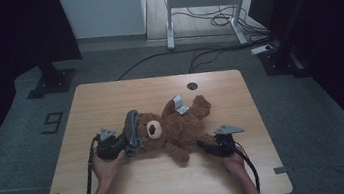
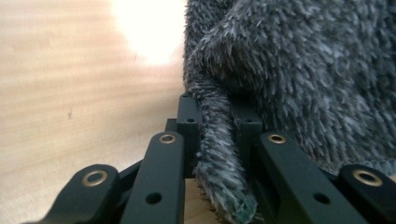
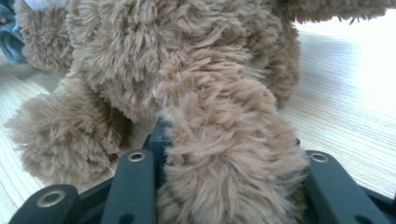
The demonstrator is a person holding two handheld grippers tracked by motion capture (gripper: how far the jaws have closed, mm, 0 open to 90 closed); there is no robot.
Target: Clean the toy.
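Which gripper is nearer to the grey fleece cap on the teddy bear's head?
Left. The left gripper is shut on the edge of the grey fleece cap. The right gripper is at the far side of the teddy bear, shut on a leg.

Surface: I see a light wooden table (image 1: pixel 121 184) | lying on it: brown teddy bear (image 1: pixel 176 126) on its back, centre-right | grey fleece cloth (image 1: pixel 133 129) draped at the bear's head, left of centre | far edge: small round hole (image 1: pixel 192 86).
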